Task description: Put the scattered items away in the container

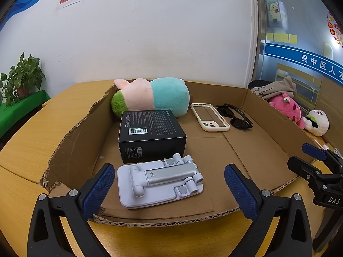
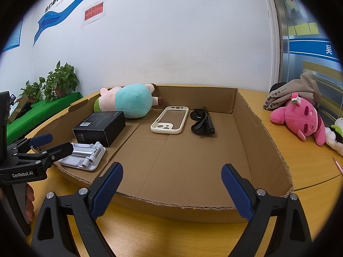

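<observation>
Nearest me: left gripper [image 1: 169, 189], fingers apart, empty, over the phone stand [image 1: 160, 182] at six o'clock in the cardboard tray [image 2: 263, 137]. Right gripper [image 2: 171, 189] apart, empty. Only my right view shows the holder's hand [image 2: 30, 201]; the pink plush [image 2: 298, 120] lies outside at three o'clock.

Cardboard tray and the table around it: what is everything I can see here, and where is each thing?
cardboard tray: one, brown, on the wooden table
plush toy: one, pink, teal and green, lying at the tray's far left
box: one, black, in the tray in front of that plush
phone stand: one, white, folded, at the tray's near left
phone case: one, cream, tray's far middle
sunglasses: one pair, black, right of the case
pink plush: one, on the table outside the tray
potted plants: two, green, far left
left claw: open, empty
right claw: open, empty
</observation>
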